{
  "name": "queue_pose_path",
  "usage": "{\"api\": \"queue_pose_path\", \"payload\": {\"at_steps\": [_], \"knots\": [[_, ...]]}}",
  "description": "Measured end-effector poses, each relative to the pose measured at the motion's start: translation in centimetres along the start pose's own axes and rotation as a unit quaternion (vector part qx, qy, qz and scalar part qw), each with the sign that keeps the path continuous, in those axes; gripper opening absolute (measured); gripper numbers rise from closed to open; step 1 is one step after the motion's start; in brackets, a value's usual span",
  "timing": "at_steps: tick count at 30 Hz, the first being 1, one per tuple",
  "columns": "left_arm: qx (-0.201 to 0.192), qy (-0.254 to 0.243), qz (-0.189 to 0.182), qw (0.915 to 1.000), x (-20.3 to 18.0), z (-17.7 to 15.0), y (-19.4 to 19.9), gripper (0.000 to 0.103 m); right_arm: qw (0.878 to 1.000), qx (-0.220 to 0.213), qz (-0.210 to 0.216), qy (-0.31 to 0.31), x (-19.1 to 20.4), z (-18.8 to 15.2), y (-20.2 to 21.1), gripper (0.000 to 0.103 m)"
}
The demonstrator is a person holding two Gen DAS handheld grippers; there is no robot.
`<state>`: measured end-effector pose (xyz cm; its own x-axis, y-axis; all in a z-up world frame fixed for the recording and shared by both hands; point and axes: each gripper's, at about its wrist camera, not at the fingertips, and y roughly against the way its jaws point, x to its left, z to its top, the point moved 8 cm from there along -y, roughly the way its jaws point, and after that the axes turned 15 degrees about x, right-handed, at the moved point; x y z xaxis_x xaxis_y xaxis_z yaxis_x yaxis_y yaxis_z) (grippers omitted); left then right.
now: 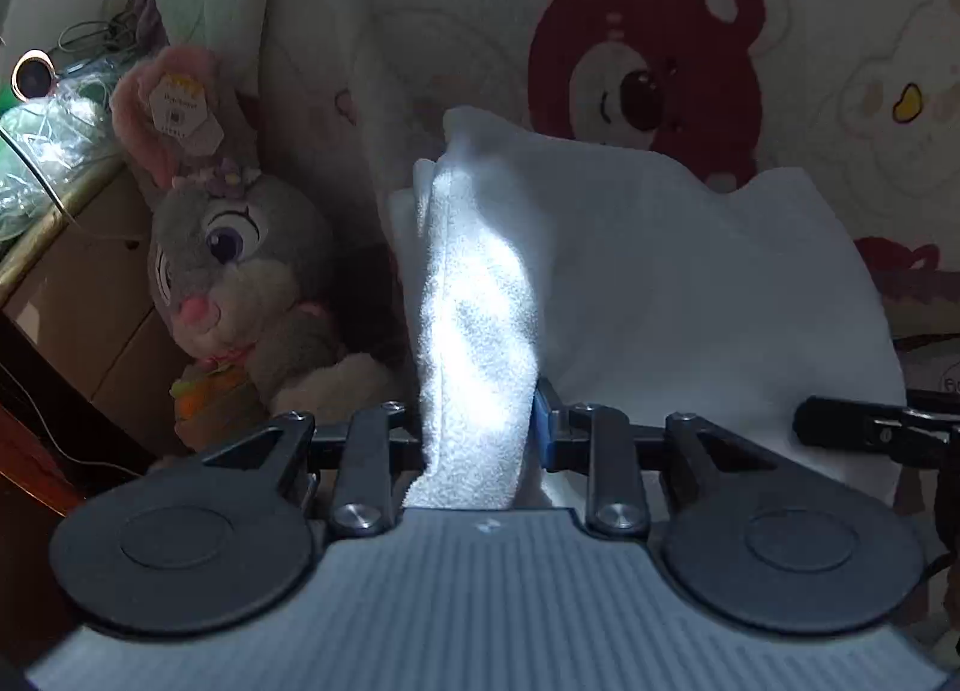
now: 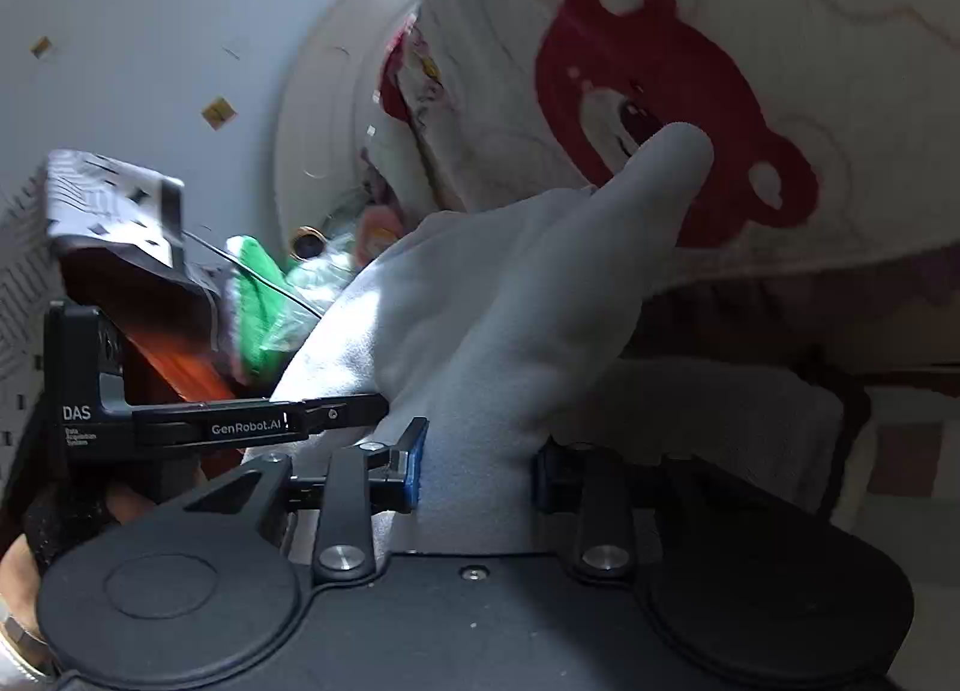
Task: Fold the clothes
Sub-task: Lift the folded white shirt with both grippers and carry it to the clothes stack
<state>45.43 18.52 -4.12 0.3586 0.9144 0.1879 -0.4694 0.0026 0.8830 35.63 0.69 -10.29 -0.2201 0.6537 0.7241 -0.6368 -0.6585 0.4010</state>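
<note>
A white fleecy garment [image 1: 630, 283] hangs lifted between both grippers, in front of a bear-print blanket [image 1: 648, 49]. My left gripper [image 1: 477, 427] is shut on a bunched, brightly lit fold of it. My right gripper [image 2: 477, 463] is shut on another part of the same garment [image 2: 492, 319], which rises to a point ahead of it. The right gripper's finger [image 1: 864, 430] shows at the right edge of the left wrist view. The left gripper's body [image 2: 198, 421] shows at the left of the right wrist view.
A grey plush rabbit [image 1: 240, 271] sits left of the garment, against a cardboard box [image 1: 78, 295]. Plastic bags [image 1: 42, 151] and a green item [image 2: 258, 295] lie behind. The bear-print blanket [image 2: 690, 91] fills the background; a pale wall [image 2: 150, 31] is at left.
</note>
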Motion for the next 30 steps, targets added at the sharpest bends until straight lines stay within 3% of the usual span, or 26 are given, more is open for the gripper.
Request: {"api": "queue_pose_path", "payload": {"at_steps": [2, 5, 6, 8, 11, 12, 13, 15, 17, 20, 23, 26, 28, 30], "knots": [[0.035, -0.004, 0.013, 0.9993, -1.0, -1.3, -4.0, 0.027, 1.000, 0.020, -0.006, -0.022, -1.6, -1.2, -0.8, 0.038], [0.019, -0.023, 0.034, 0.9990, -2.2, -1.7, -5.4, 0.027, 0.998, 0.016, 0.017, -0.060, -3.4, -2.7, 0.4, 0.056], [0.016, -0.022, 0.032, 0.9991, -2.2, -1.6, -5.5, 0.027, 0.997, 0.015, 0.035, -0.072, -3.7, -3.3, 1.0, 0.062], [0.019, -0.005, 0.012, 0.9997, -1.7, -1.6, -5.4, 0.027, 0.994, 0.036, 0.061, -0.084, -3.7, -5.2, 1.1, 0.063], [0.017, 0.020, -0.010, 0.9996, -0.5, -1.0, -4.9, 0.026, 0.992, 0.057, 0.105, -0.051, -1.5, -7.5, -0.1, 0.063], [0.016, 0.032, -0.016, 0.9992, 0.0, -0.7, -4.6, 0.026, 0.988, 0.072, 0.134, -0.038, -0.6, -8.0, -0.7, 0.053], [0.016, 0.044, -0.022, 0.9987, 0.5, -0.3, -4.3, 0.026, 0.980, 0.093, 0.171, -0.025, 0.5, -8.3, -1.3, 0.020], [0.019, 0.066, -0.038, 0.9969, 1.3, 0.0, -3.9, 0.026, 0.969, 0.108, 0.216, -0.050, 1.2, -8.7, -1.7, 0.016], [0.017, 0.075, -0.043, 0.9961, 1.5, 0.0, -3.6, 0.028, 0.964, 0.122, 0.227, -0.066, 1.3, -9.3, -2.0, 0.015], [-0.020, 0.070, -0.019, 0.9972, 1.6, 0.1, -2.2, 0.036, 0.966, 0.158, 0.191, -0.079, 0.7, -10.5, -3.8, 0.014], [-0.056, 0.064, 0.006, 0.9963, 1.6, 0.2, -0.8, 0.037, 0.972, 0.165, 0.161, -0.037, 1.3, -10.8, -3.4, 0.014], [-0.093, 0.059, 0.030, 0.9935, 1.6, 0.3, 0.8, 0.037, 0.978, 0.166, 0.126, 0.022, 2.4, -10.4, -2.1, 0.022], [-0.093, 0.027, 0.001, 0.9953, -0.5, -1.1, 1.1, 0.037, 0.985, 0.120, 0.111, 0.049, 2.7, -8.6, 0.3, 0.050], [-0.085, -0.009, -0.036, 0.9957, -3.1, -2.9, 1.0, 0.037, 0.991, 0.054, 0.120, 0.014, 1.5, -5.7, 3.0, 0.068]]}}
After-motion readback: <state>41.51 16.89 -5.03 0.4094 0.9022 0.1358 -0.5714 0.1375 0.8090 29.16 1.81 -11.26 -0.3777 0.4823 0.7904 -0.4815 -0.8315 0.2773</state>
